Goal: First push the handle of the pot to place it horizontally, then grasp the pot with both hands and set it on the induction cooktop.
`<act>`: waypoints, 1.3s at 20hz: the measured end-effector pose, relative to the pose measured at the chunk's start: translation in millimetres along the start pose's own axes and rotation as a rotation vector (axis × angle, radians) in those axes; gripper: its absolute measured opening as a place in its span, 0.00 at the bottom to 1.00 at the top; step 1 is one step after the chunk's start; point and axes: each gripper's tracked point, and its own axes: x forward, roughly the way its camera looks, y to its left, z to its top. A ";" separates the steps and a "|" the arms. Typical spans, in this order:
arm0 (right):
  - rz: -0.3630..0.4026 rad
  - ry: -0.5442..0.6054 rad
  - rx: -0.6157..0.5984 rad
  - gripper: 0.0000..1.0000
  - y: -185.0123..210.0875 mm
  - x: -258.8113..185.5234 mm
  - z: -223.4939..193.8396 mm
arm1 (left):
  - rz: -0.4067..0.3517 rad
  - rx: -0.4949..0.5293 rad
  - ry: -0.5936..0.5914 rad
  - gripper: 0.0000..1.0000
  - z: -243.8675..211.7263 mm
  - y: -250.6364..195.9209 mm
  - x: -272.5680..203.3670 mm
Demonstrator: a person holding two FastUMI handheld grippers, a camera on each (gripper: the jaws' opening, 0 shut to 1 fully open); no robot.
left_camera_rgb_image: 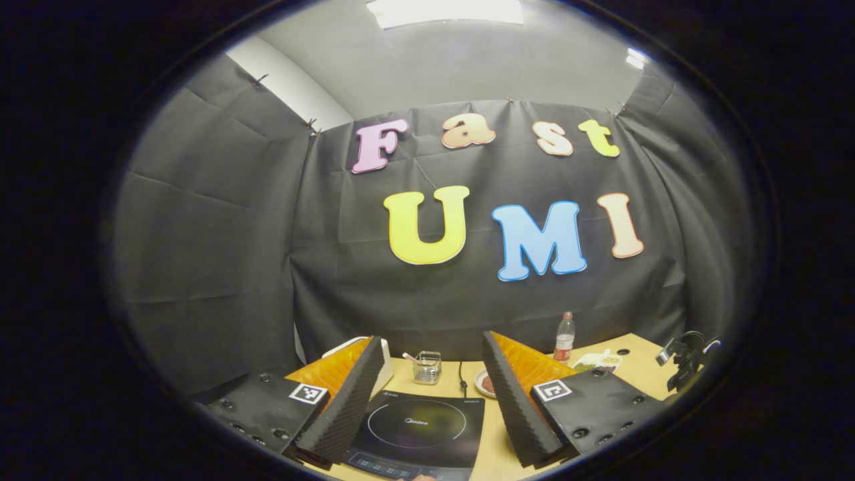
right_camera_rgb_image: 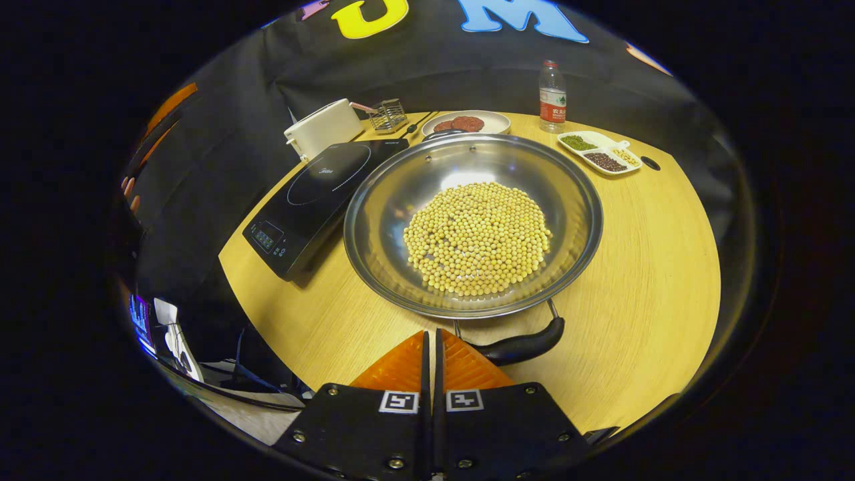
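Fingers of the left gripper (left_camera_rgb_image: 427,401) stand wide apart above the induction cooktop (left_camera_rgb_image: 417,427), holding nothing; a small wire basket (left_camera_rgb_image: 427,367) sits behind it on the counter (left_camera_rgb_image: 494,441).

In the right gripper view, the right gripper (right_camera_rgb_image: 431,354) is pressed together, empty, just beside the pot's handle (right_camera_rgb_image: 528,344). Nudging that handle sideways with the closed tips, slowly, should keep the soybeans (right_camera_rgb_image: 477,237) in the pot (right_camera_rgb_image: 401,194), which sits beside the cooktop.

1 pot (right_camera_rgb_image: 473,224), 1 cooktop (right_camera_rgb_image: 314,200), 2 plates (right_camera_rgb_image: 467,123)

Cooktop (left_camera_rgb_image: 417,427) front edge cut off
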 end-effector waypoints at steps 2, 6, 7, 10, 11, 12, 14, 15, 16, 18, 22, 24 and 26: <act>-0.024 -0.005 0.004 0.01 -13.8 -4.2 -0.1 | -0.008 -0.004 0.005 0.96 -2.2 -7.7 3.2; -0.061 -0.014 0.032 0.01 -37.3 -6.8 2.5 | -0.026 -0.001 0.010 0.99 -6.3 -22.6 9.9; -0.070 -0.017 0.038 0.01 -43.7 -7.0 3.5 | -0.031 0.000 0.012 0.99 -7.3 -26.7 11.8; -0.099 -0.028 0.047 0.01 -62.0 -9.5 6.1 | -0.041 -0.005 0.021 0.96 -10.9 -35.5 17.3; -0.109 -0.031 0.049 0.01 -69.5 -8.5 7.1 | -0.041 -0.006 0.025 0.99 -13.1 -37.1 18.8; -0.116 -0.032 0.055 0.01 -76.0 -8.6 8.7 | -0.041 -0.007 0.028 0.99 -14.5 -39.0 20.0; -0.128 -0.034 0.067 0.01 -88.2 -9.1 12.4 | -0.039 -0.007 0.034 0.99 -17.5 -42.6 24.0; -0.133 -0.035 0.071 0.01 -94.5 -9.1 14.2 | -0.038 -0.005 0.037 0.96 -18.5 -45.8 26.4; -0.141 -0.038 0.073 0.01 -101.0 -9.3 17.8 | -0.036 -0.003 0.039 0.96 -19.8 -47.8 28.1; -0.161 -0.038 0.072 0.01 -115.3 -9.5 21.9 | -0.031 0.001 0.047 0.96 -23.1 -50.9 30.6; -0.189 -0.043 0.093 0.01 -140.6 -6.6 31.2 | -0.020 0.002 0.065 0.96 -30.7 -56.0 34.7; -0.198 -0.051 0.103 0.01 -150.2 -6.0 36.7 | -0.015 0.007 0.075 0.99 -35.0 -58.5 36.3; -0.216 -0.068 0.101 0.01 -160.8 -4.2 43.7 | -0.011 0.011 0.086 0.99 -39.9 -61.8 37.3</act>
